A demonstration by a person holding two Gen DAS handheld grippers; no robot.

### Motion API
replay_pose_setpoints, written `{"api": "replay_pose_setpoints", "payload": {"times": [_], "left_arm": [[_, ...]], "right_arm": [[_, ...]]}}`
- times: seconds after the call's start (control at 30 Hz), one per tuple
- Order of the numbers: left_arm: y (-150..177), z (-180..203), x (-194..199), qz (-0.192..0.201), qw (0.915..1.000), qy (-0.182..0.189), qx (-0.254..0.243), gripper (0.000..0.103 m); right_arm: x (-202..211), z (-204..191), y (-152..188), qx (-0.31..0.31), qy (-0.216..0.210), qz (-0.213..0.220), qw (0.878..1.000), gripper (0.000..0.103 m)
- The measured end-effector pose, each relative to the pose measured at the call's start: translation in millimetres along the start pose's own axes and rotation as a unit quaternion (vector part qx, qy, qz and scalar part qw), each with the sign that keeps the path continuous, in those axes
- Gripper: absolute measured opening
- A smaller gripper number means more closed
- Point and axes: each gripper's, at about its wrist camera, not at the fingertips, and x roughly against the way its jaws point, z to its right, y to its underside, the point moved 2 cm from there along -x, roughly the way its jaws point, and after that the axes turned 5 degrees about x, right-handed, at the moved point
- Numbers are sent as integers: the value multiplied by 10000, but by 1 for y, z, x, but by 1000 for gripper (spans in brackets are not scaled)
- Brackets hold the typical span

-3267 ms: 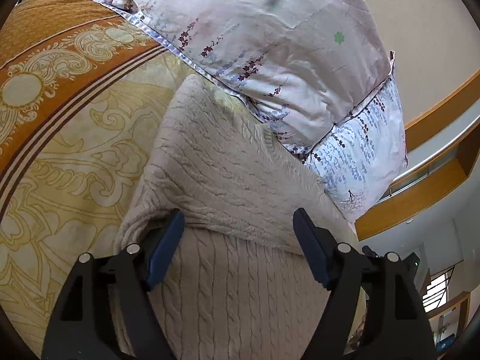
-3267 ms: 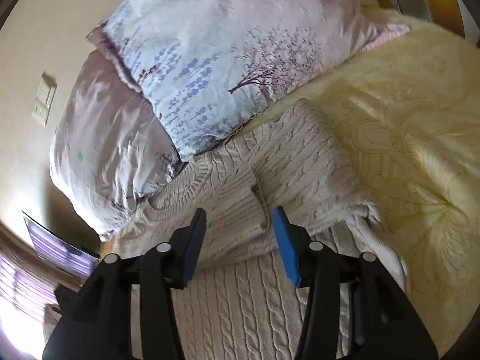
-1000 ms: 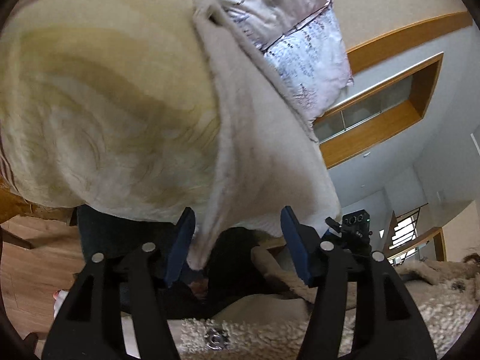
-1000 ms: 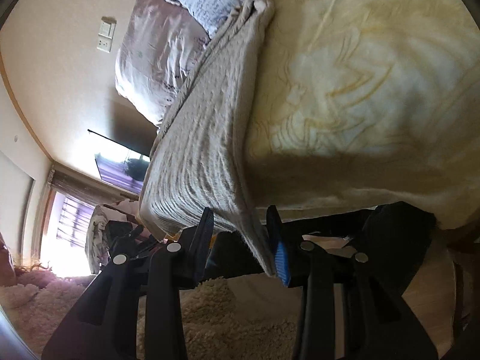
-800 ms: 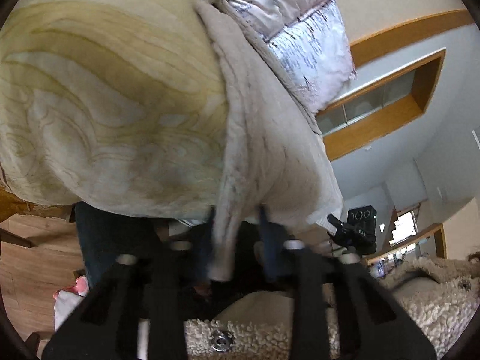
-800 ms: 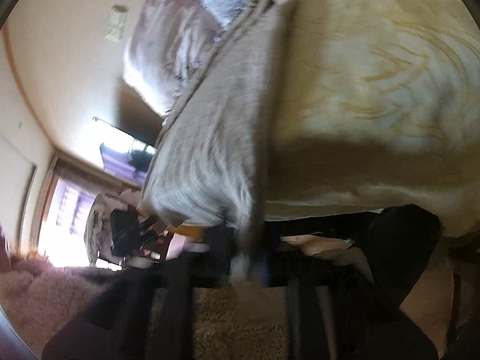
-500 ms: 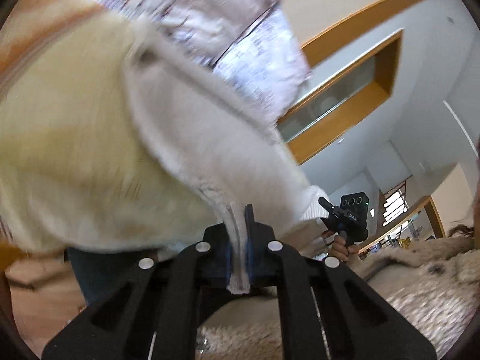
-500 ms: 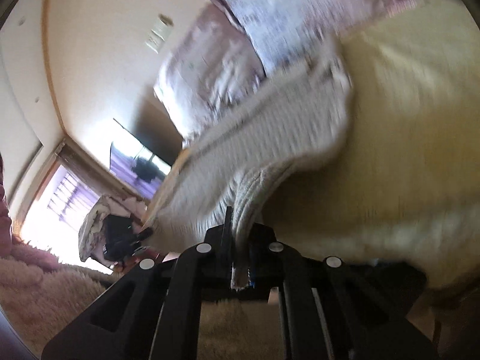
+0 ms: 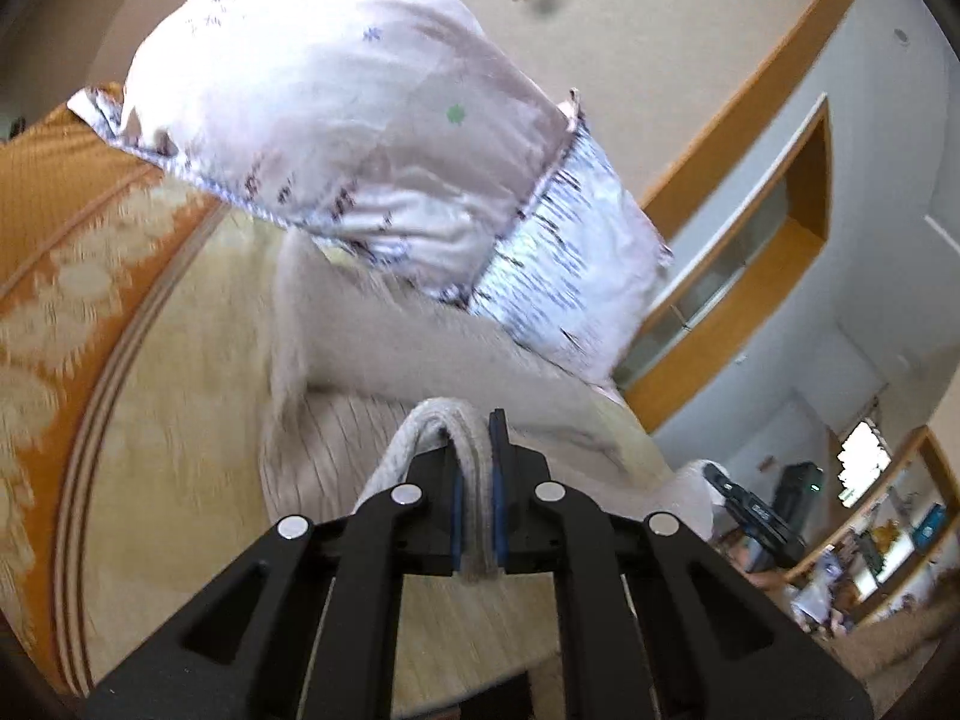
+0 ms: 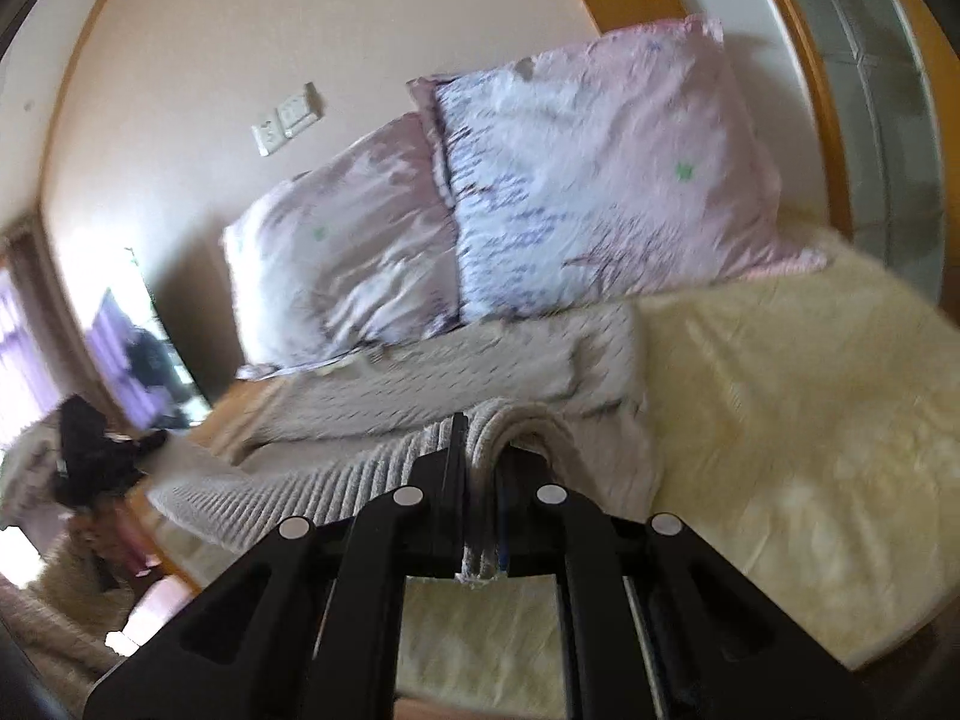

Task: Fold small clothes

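**Both tongs pinch the sweater hem above the bed**

The left tongs (image 9: 477, 468) are closed tight on the ribbed hem of a beige knit sweater (image 9: 420, 354). The hem sits squeezed between the blue pads (image 9: 495, 480), and a strip of it pokes out behind them. From the pinch, the knit loops up and over in a small arch.

The right tongs (image 10: 483, 480) are closed on the hem too, at another spot. The thick ribbed edge is folded double between the fingers, and a loop of it bulges up just in front.

The sweater (image 10: 456, 372) lies on the bed (image 10: 780, 420). Its top end touches the pillows. Its lower part is held up by both tongs, so the knit sags in a long ribbed band (image 10: 288, 474) off to the left in the right wrist view.

The bed has a pale yellow cover (image 9: 174, 420) with a swirly print. An orange border (image 9: 54, 228) runs along one side.

Two pillows lean on the wall at the head of the bed. One is shiny pink (image 9: 336, 108). The other is white with purple flowers (image 9: 570, 264).

A light switch (image 10: 288, 117) is on the beige wall above the pillows. A wooden frame (image 9: 738, 300) shows on the far right of the left wrist view. The other tool (image 9: 750, 510) peeks in low on that side.

Both pictures are a bit blurry.
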Motion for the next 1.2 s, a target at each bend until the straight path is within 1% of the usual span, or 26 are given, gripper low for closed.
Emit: {"api": "replay_pose_setpoints", "payload": {"times": [0.1,0.2,0.27,0.53,0.67,0.73,0.77,0.87,0.9,0.97,1.07,1.13,1.17,1.2], "left_arm": [[-16,-2,-10,75,9998,-113,120,7],[-32,-2,-21,116,9995,-253,113,7],[-42,-1,-28,126,9994,-314,81,7],[-97,17,-53,363,9969,-606,-334,7],[-123,17,-77,415,9954,-727,-457,7],[-130,5,-99,308,9951,-858,-372,7],[-130,-1,-107,240,9949,-925,-309,7],[-125,-39,-143,-201,9927,-1175,181,7],[-121,-50,-151,-328,9914,-1215,367,7],[-115,-68,-162,-449,9886,-1260,686,7],[-115,-79,-169,-463,9873,-1218,910,7],[-118,-82,-174,-485,9864,-1194,1025,9],[-120,-82,-178,-500,9860,-1153,1096,11],[-122,-84,-182,-520,9850,-1099,1221,20]], "right_arm": [[-7,2,-10,-27,156,166,9997,7],[-13,-6,-19,233,415,340,9983,7],[-16,-9,-26,310,462,433,9975,7],[-42,-12,-76,403,676,768,9939,7],[-67,-5,-89,244,799,780,9935,7],[-87,4,-88,75,890,596,9942,7],[-101,12,-84,-44,941,418,9947,7],[-140,35,-68,-500,1000,-219,9935,7],[-155,45,-60,-725,1013,-490,9910,7],[-170,53,-50,-949,1047,-745,9871,7],[-186,63,-47,-1142,1150,-906,9826,7],[-197,70,-49,-1406,1149,-987,9784,8],[-203,75,-52,-1647,1068,-1019,9752,9],[-208,79,-55,-1889,985,-1077,9711,13]]}}
